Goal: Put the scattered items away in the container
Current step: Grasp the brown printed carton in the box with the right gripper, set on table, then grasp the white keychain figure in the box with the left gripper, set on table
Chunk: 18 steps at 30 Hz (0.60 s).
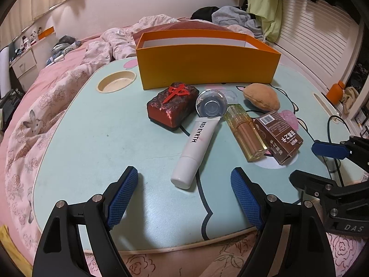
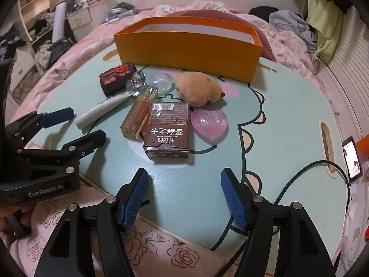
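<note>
Brown box [image 2: 166,132] just ahead of open, empty right claw [image 2: 184,196].

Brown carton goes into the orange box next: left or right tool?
Right. The right tool is open with the brown carton straight ahead between its fingers' line. The left tool faces the white tube instead.

A lived-in home bedroom. A small lap table [image 1: 96,152] printed with a cartoon stands on a bed with pink floral bedding [image 1: 46,106]. Clothes [image 1: 233,17] are heaped at the upper right, and drawers and cluttered shelves [image 2: 30,37] fill the upper left.
</note>
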Each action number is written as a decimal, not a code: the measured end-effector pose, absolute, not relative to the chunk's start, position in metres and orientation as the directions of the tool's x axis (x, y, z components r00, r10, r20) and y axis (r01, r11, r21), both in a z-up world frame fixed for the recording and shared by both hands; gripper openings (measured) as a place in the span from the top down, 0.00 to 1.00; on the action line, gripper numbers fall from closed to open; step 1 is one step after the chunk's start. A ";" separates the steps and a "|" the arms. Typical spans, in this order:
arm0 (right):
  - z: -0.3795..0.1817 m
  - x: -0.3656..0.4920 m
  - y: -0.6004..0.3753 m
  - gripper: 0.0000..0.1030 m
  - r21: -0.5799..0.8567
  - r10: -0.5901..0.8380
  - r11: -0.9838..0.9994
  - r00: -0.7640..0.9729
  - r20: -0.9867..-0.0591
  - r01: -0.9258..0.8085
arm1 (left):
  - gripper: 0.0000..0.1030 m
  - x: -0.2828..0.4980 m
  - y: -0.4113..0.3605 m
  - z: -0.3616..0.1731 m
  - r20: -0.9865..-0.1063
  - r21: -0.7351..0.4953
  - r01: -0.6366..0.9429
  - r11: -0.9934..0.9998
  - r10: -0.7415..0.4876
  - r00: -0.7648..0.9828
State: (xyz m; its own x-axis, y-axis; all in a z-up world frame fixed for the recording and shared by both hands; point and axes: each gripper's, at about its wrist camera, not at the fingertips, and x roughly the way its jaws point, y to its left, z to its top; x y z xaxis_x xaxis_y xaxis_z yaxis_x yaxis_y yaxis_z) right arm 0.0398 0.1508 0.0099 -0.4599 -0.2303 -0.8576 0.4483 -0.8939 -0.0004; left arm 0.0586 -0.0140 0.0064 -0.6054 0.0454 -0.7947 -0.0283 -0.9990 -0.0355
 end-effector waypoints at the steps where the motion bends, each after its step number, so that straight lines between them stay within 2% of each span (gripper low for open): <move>1: 0.010 0.040 0.151 0.34 -0.002 -0.230 -0.894 -0.462 -0.857 0.449 | 0.20 0.058 -0.014 0.006 -0.796 -0.035 -0.029 -0.999 0.045 -0.604; 6: 0.011 0.040 0.152 0.32 0.002 -0.236 -0.893 -0.463 -0.855 0.451 | 0.20 0.057 -0.022 0.018 -0.809 -0.069 -0.041 -0.997 0.080 -0.583; 12: 0.010 0.042 0.150 0.29 0.002 -0.241 -0.891 -0.469 -0.850 0.454 | 0.20 0.030 -0.043 0.097 -0.701 -0.120 -0.089 -0.989 0.147 -0.698; 14: 0.010 0.042 0.150 0.29 0.006 -0.245 -0.891 -0.469 -0.848 0.454 | 0.27 0.005 -0.045 0.119 -0.685 -0.135 -0.127 -0.983 0.185 -0.705; 15: 0.009 0.042 0.151 0.29 0.007 -0.246 -0.891 -0.470 -0.848 0.454 | 0.34 -0.013 -0.044 0.126 -0.694 -0.140 -0.144 -0.980 0.200 -0.691; 16: 0.009 0.042 0.151 0.29 0.007 -0.247 -0.891 -0.470 -0.848 0.454 | 0.42 -0.036 -0.043 0.129 -0.722 -0.137 -0.146 -0.980 0.200 -0.662; 18: 0.009 0.042 0.151 0.29 0.008 -0.247 -0.891 -0.469 -0.848 0.455 | 0.51 -0.076 -0.039 0.122 -0.792 -0.120 -0.123 -0.985 0.170 -0.586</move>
State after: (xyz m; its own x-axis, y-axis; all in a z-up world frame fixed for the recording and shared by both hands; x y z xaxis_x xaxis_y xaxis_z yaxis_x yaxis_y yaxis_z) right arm 0.0416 0.1513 0.0090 -0.4692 -0.2471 -0.8478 0.4549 -0.8905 0.0078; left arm -0.0764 -0.0387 0.1221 -0.5858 0.1695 -0.7925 -0.1229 -0.9852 -0.1199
